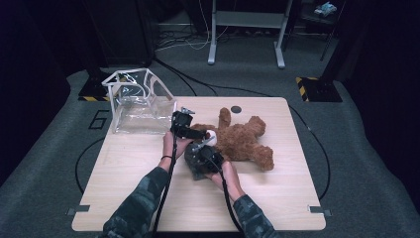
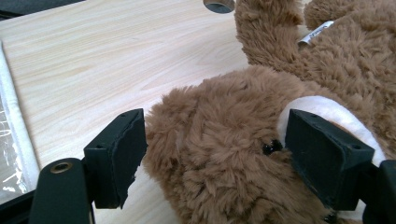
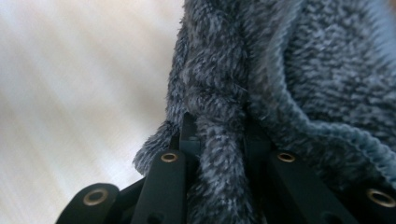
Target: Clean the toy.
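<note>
The left gripper [image 1: 202,133] sits near the middle of the high view, just left of the brown teddy bear [image 1: 240,139], and its jaws stand wide around the bear's head. In the left gripper view one black jaw rises at the lower left, right against the fur at the side of the head [image 2: 219,154], while the other rises at the lower right and lies against the bear's white muzzle [image 2: 331,114], beside a small dark eye; whether the pads truly press into the plush cannot be told. The rest of the bear stretches to the upper right of that view, with a small white label [image 2: 316,32] showing in the fur.

The right gripper [image 1: 200,154] lies just below the left one in the high view, at the centre of the wooden bench [image 1: 277,198]. Its jaws are pinched nearly closed on a fold of grey fleece cloth [image 3: 224,140], which rises between the black jaws at the bottom of the right gripper view and spreads to the upper right. In the high view the cloth [image 1: 193,161] shows as a dark bundle under that gripper, touching the bear's head end.

A clear plastic bag with white trim [image 1: 141,101] stands open at the upper left of the bench, near the left gripper.
</note>
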